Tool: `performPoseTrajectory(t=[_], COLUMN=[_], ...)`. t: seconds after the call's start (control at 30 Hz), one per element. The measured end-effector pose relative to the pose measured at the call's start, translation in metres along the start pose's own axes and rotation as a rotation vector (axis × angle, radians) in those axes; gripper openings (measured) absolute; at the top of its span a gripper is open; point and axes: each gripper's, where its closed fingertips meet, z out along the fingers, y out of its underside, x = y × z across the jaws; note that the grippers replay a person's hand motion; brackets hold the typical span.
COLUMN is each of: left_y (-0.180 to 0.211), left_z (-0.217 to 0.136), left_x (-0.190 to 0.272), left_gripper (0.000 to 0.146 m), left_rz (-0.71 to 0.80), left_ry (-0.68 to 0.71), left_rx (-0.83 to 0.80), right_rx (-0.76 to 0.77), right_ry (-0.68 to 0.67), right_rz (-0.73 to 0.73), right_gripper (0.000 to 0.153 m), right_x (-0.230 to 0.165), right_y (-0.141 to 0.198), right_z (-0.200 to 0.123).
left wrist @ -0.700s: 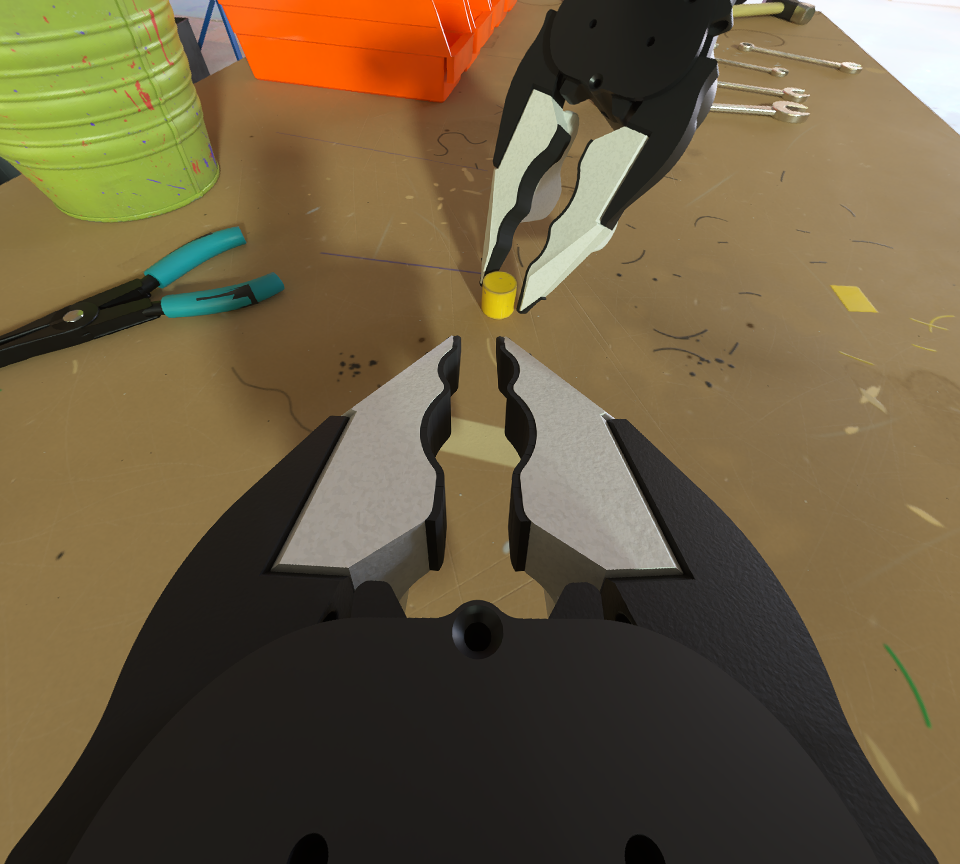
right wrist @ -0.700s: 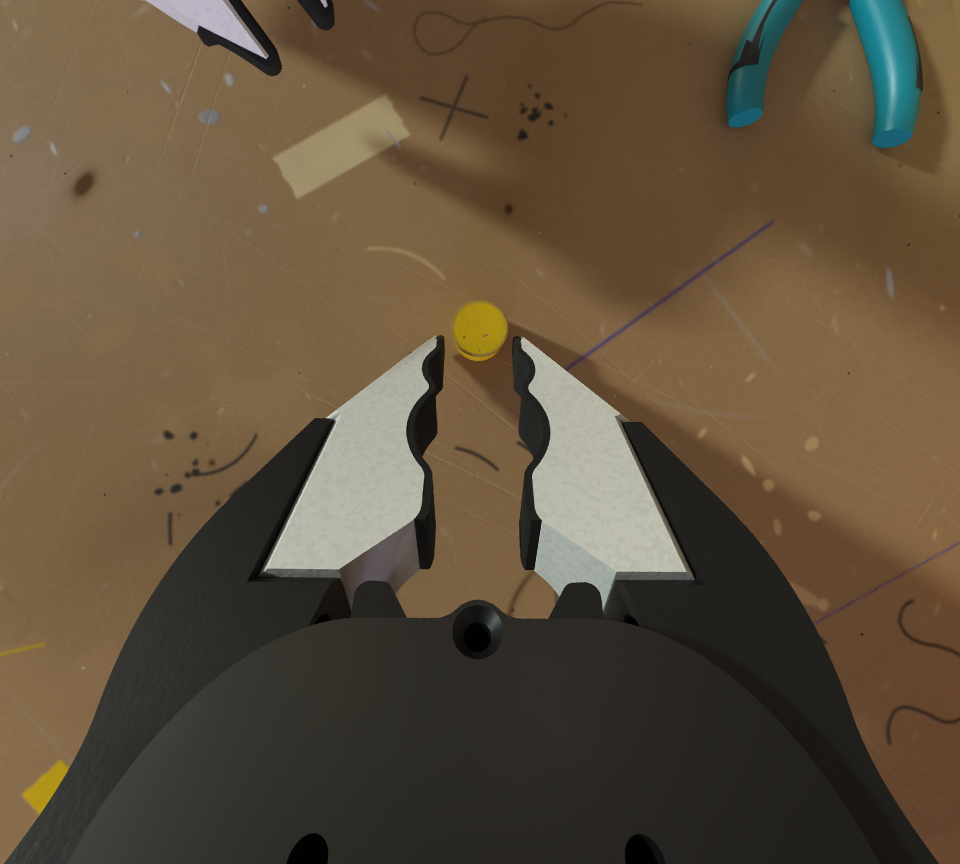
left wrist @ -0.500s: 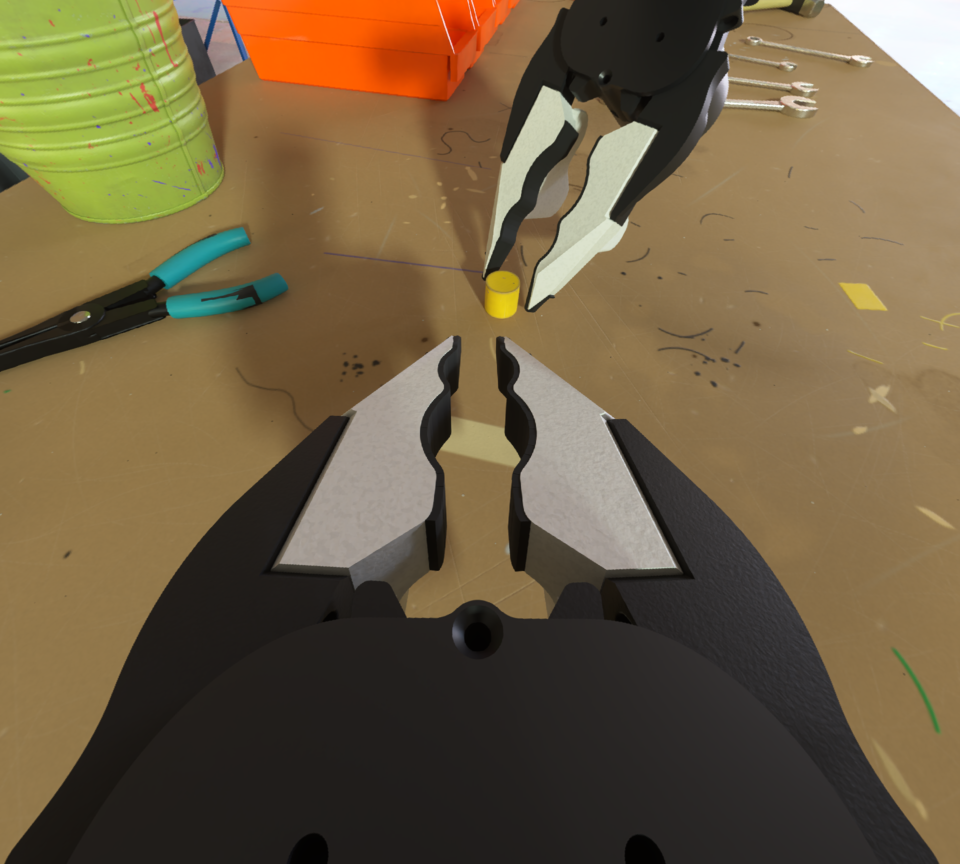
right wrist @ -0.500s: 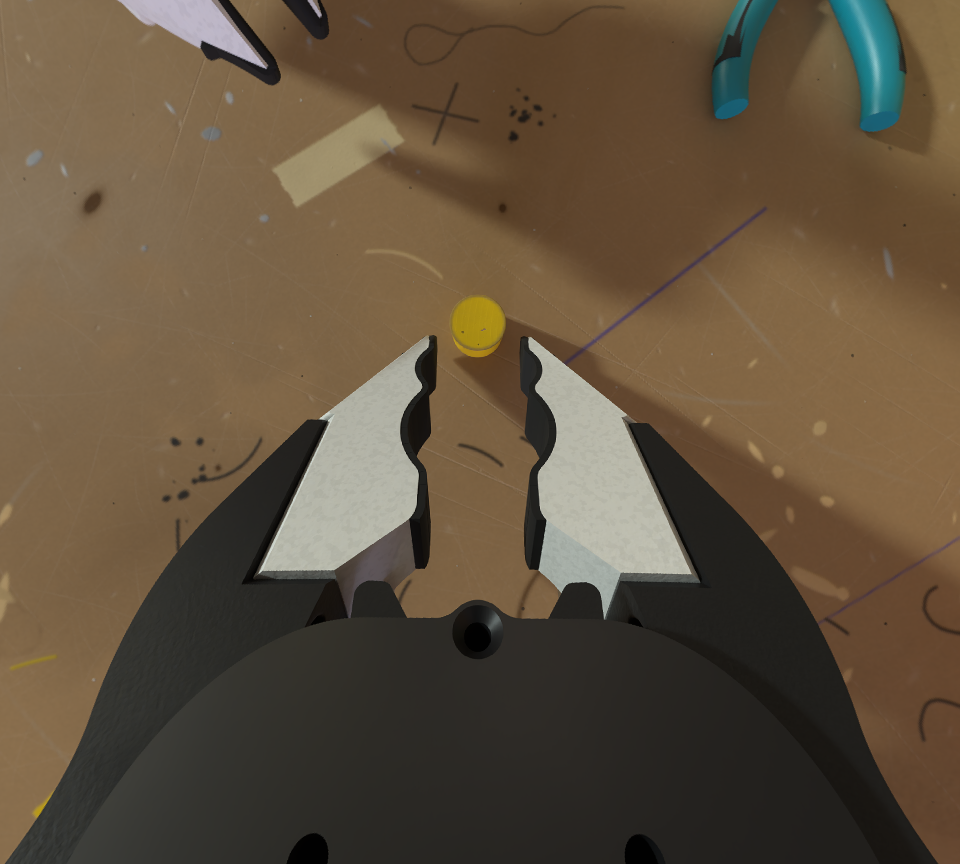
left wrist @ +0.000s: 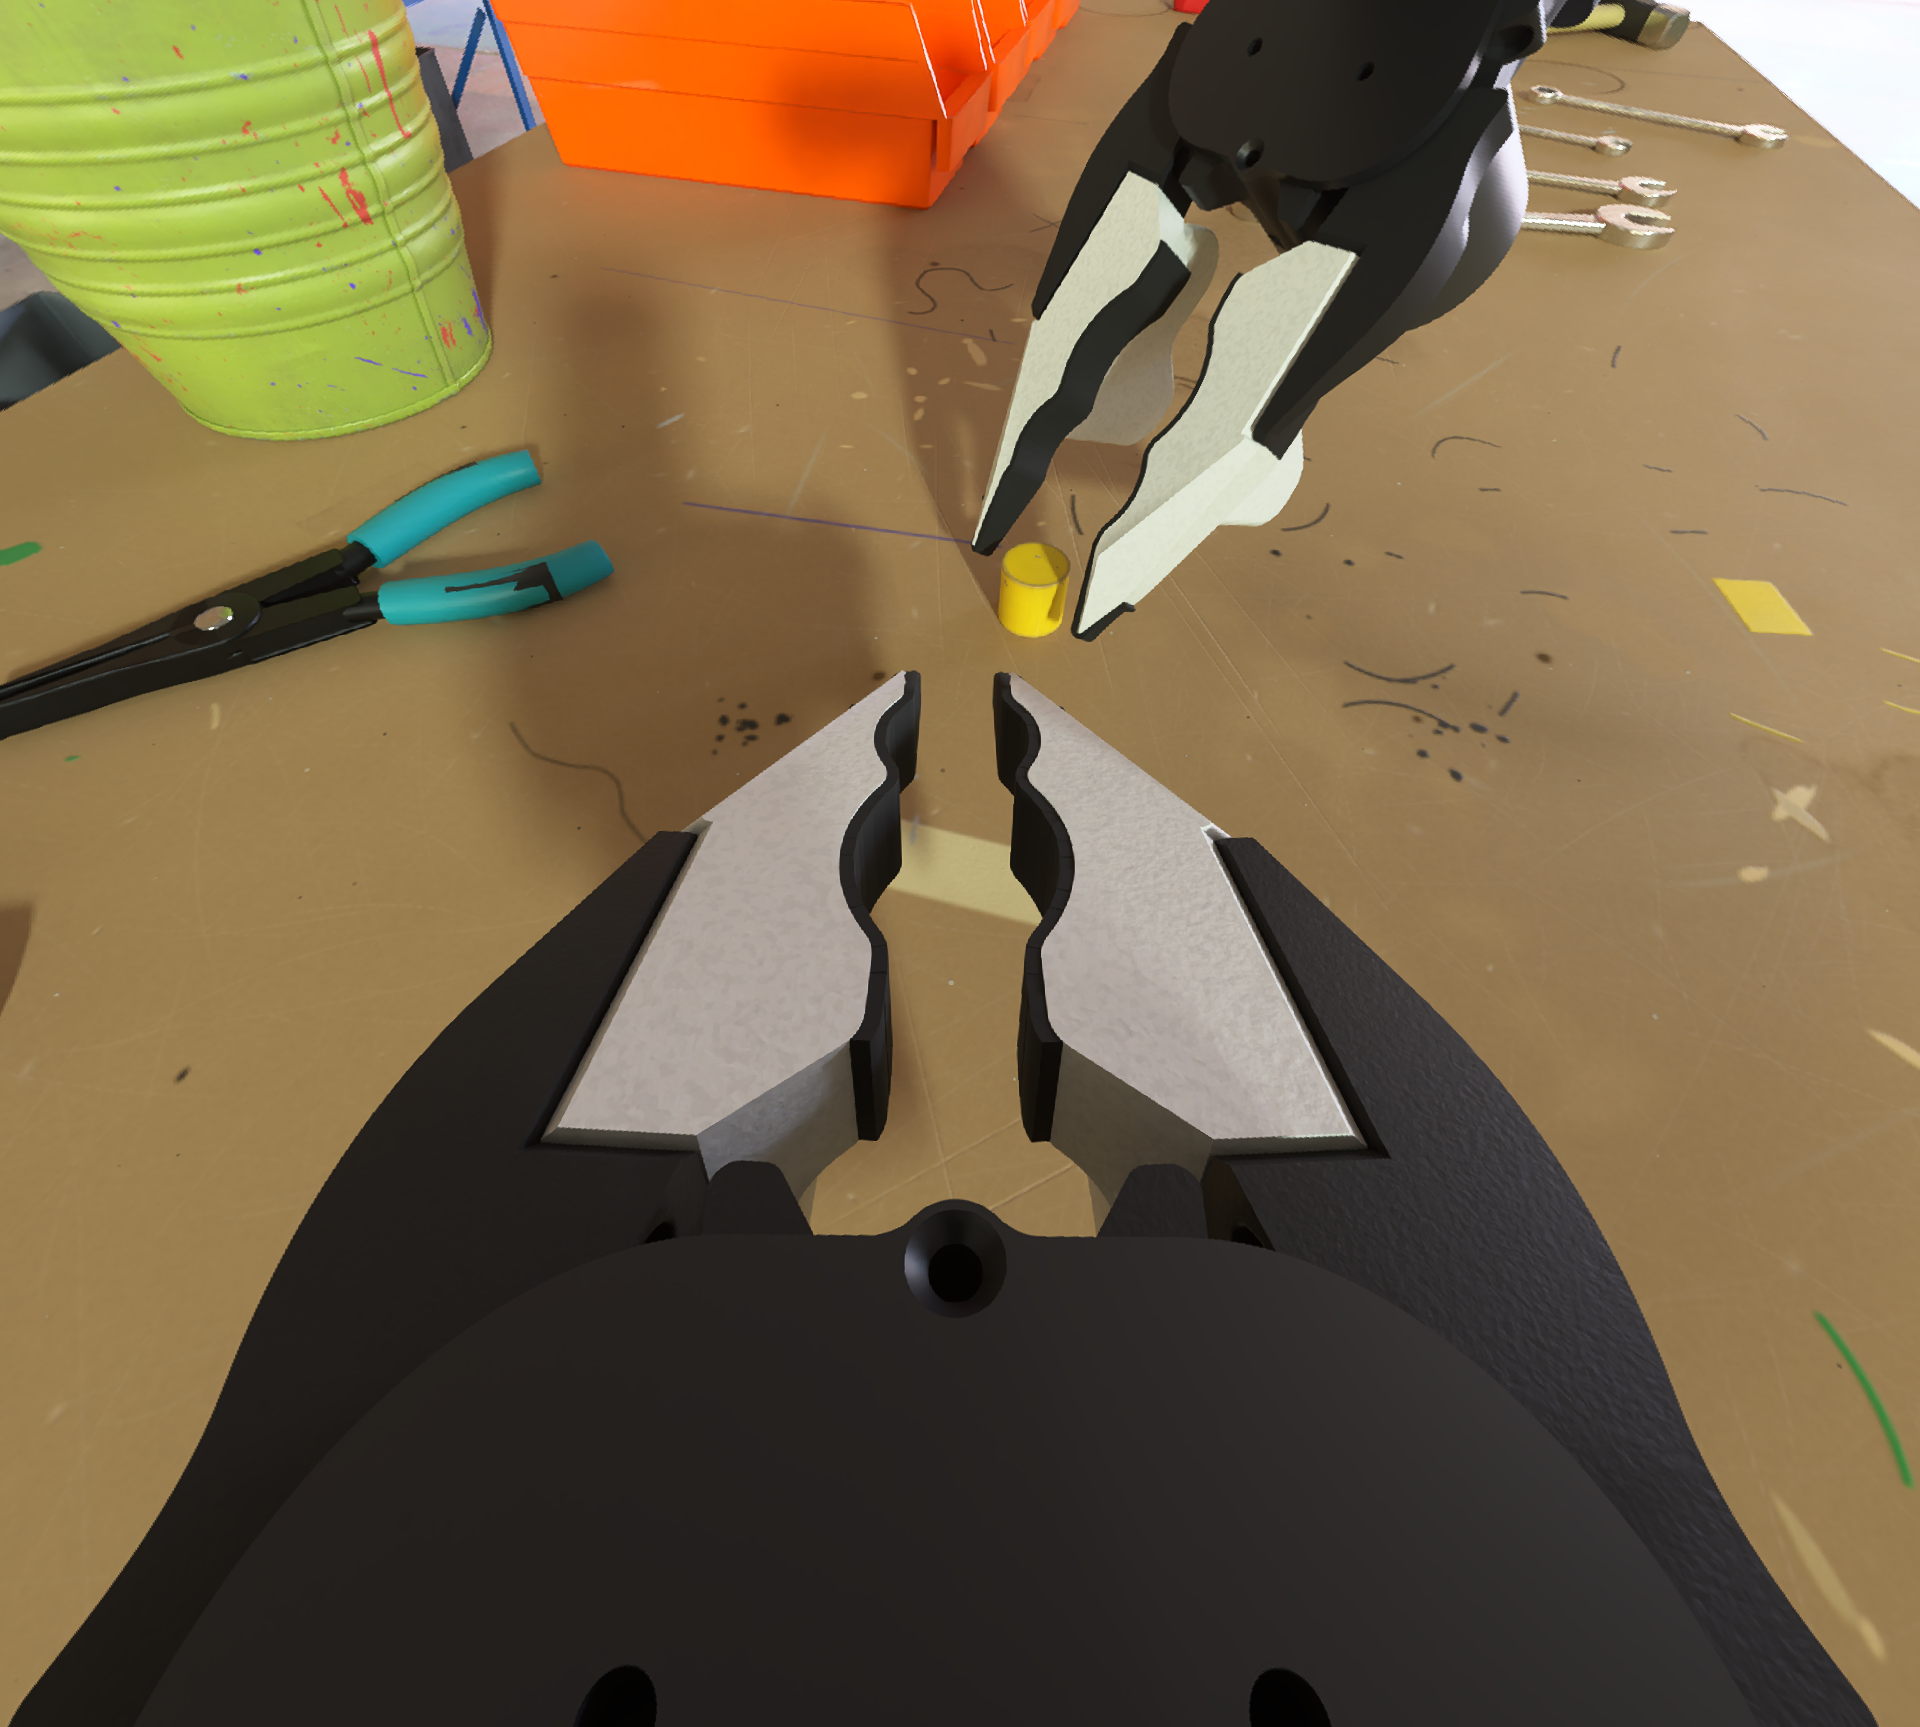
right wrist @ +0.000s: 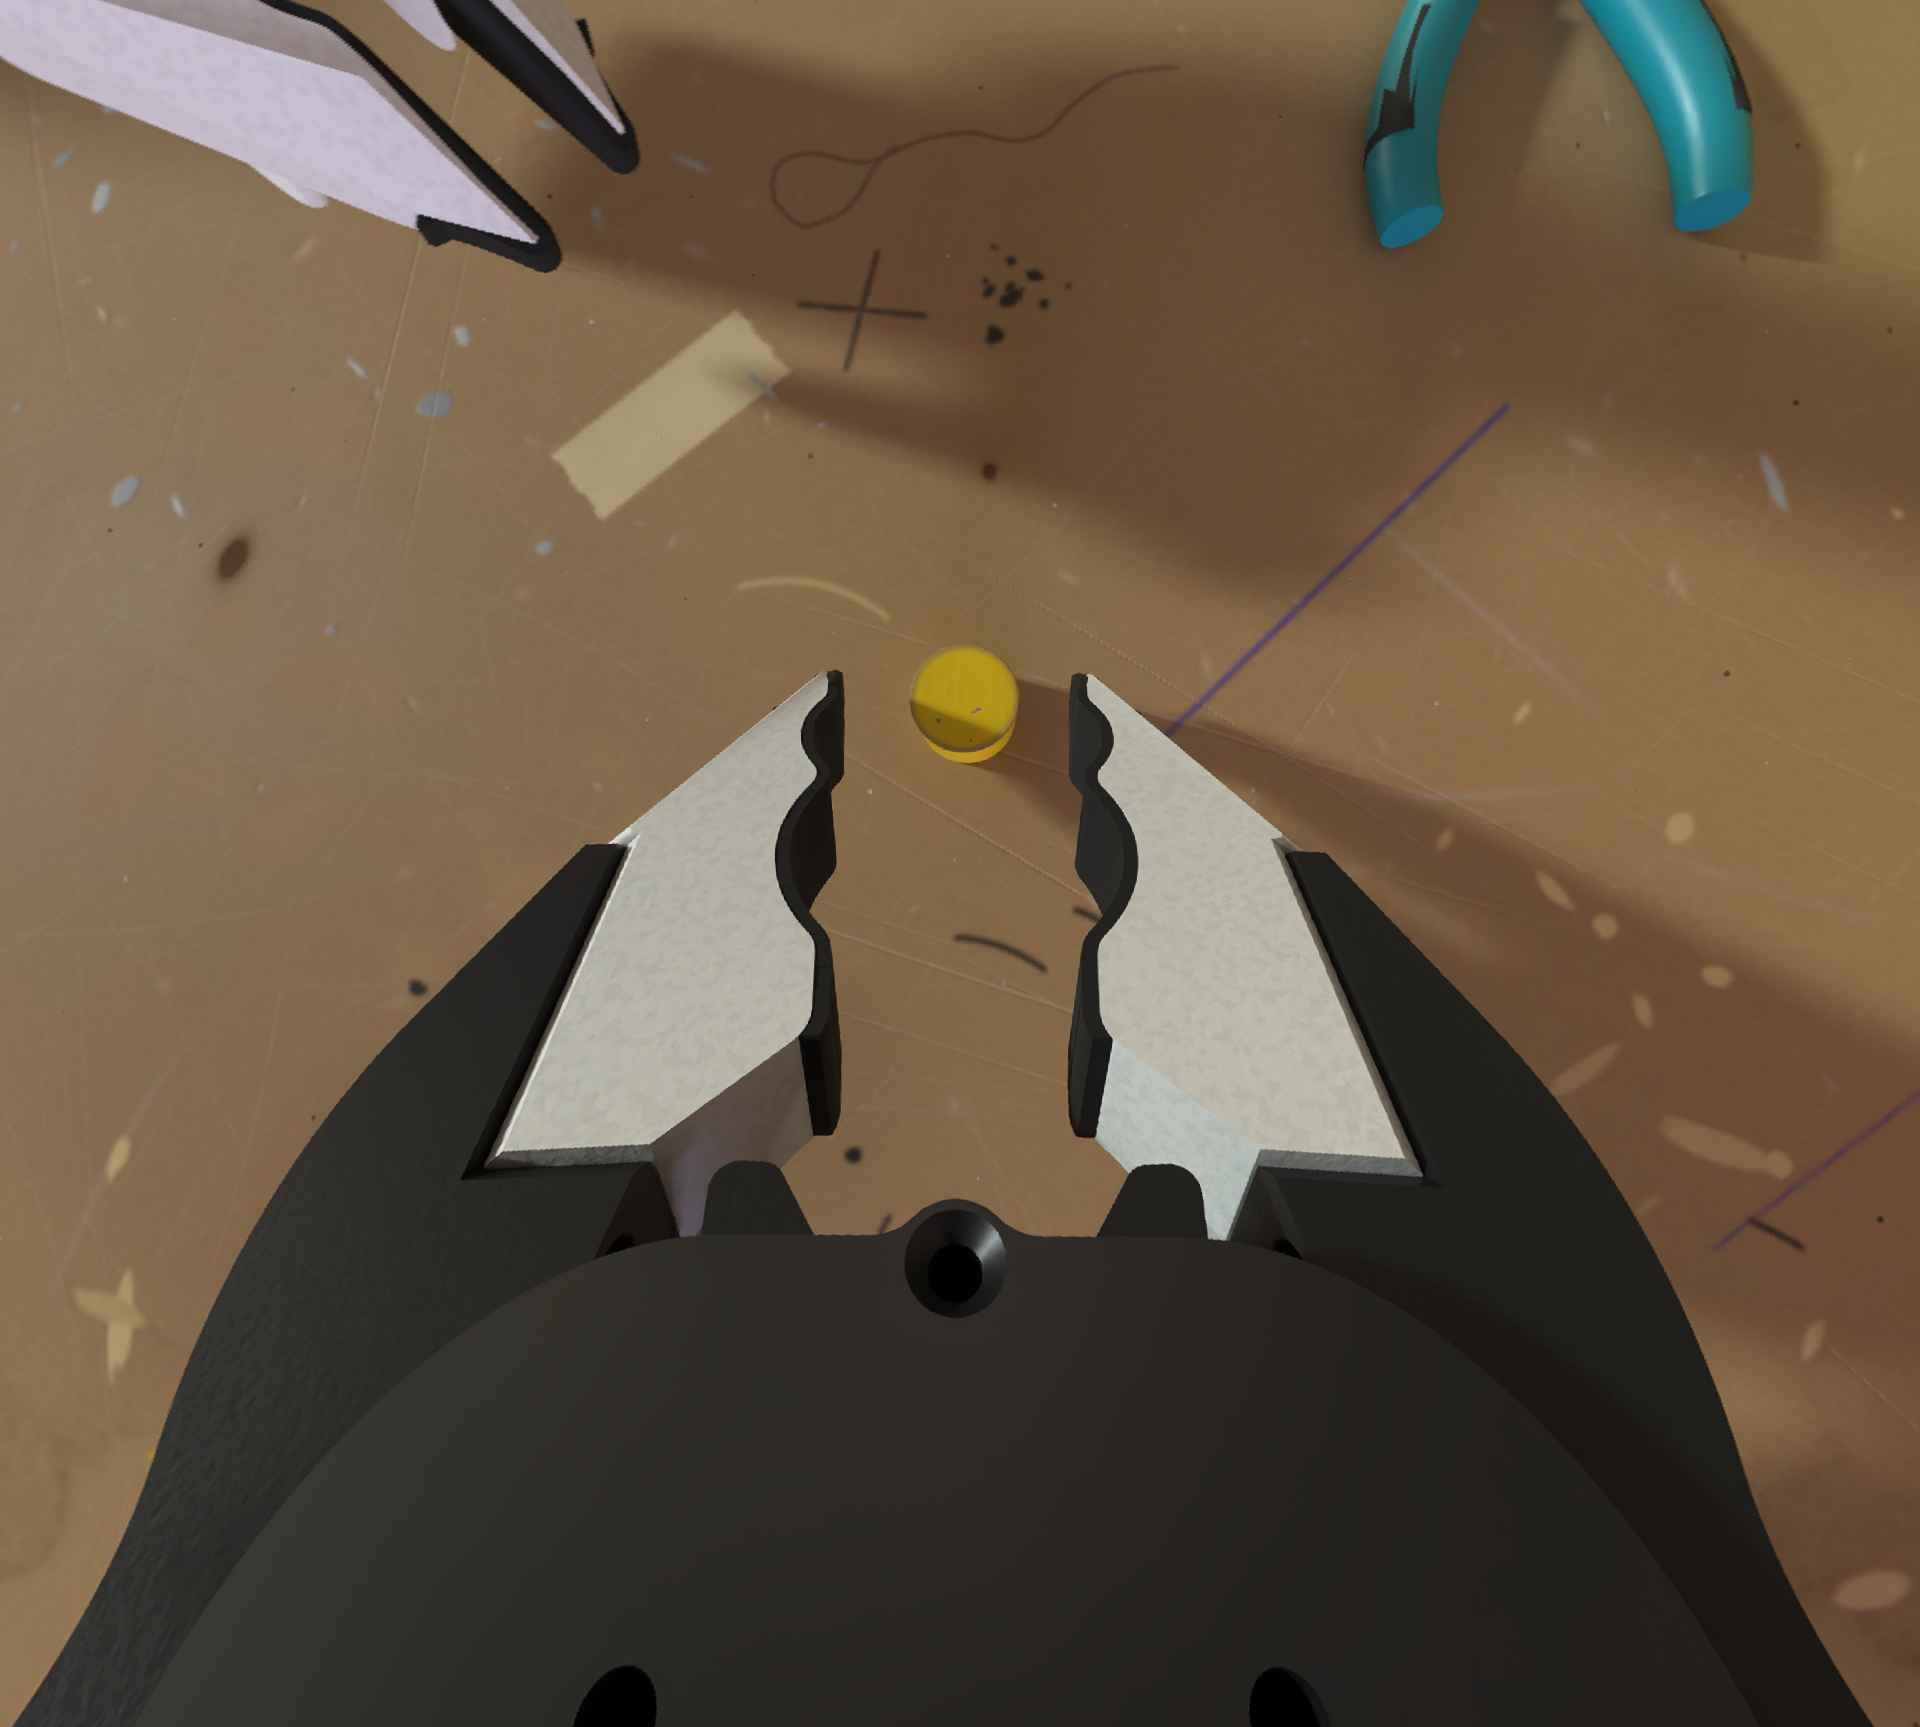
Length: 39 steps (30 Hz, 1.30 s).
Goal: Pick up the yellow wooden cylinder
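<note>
The small yellow wooden cylinder (right wrist: 963,703) stands upright on the scuffed brown table (right wrist: 1351,742), well apart from the teal-handled black pliers (right wrist: 1558,67); your right tongs (right wrist: 954,690) sit spread wide, one tip on each side of the cylinder, not touching it; your left tongs (left wrist: 954,690) wait near the cylinder, narrowly parted and empty. It is probably light, rigid and smooth, so it could roll or squirt out; take it across the curved wall, low and centred, and close gently before lifting.
</note>
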Motion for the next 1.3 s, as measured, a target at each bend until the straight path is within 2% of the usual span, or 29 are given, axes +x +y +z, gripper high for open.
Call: performPoseTrajectory(t=[0.3,0.4,0.5,0.57,0.67,0.83,0.97,1.1,1.3], left_y=[-0.001,0.000,0.000,0.000,0.000,0.000,0.000,0.001,0.001], left_z=[-0.001,0.000,0.000,0.000,0.000,0.000,0.000,0.000,0.001], left_x=[-0.004,-0.003,-0.003,-0.003,-0.003,-0.001,0.000,0.000,0.003], left_gripper=[0.013,0.013,0.013,0.013,0.013,0.013,0.013,0.013,0.013], left_rz=[0.003,0.004,0.008,0.008,0.006,0.012,0.012,0.009,0.021], left_ry=[-0.024,-0.022,-0.022,-0.022,-0.019,-0.012,-0.010,-0.005,0.005], left_rx=[0.006,0.000,-0.002,-0.001,0.000,-0.003,-0.003,-0.003,-0.011], right_rx=[0.075,0.041,-0.019,-0.038,-0.017,-0.048,-0.055,-0.078,-0.042], right_ry=[0.018,-0.001,0.018,0.015,-0.016,0.016,-0.058,-0.043,-0.054], right_rz=[0.105,0.064,0.004,0.014,0.010,-0.116,-0.127,-0.143,-0.198], right_gripper=[0.041,0.036,0.040,0.041,0.035,0.030,0.030,0.029,0.021], right_x=[0.006,-0.003,-0.003,-0.002,-0.002,0.007,0.003,0.005,0.001], right_y=[-0.005,0.002,0.010,0.009,0.004,0.005,0.005,0.009,0.007], right_z=[-0.016,-0.015,-0.005,0.000,-0.001,-0.005,-0.001,0.005,0.006])
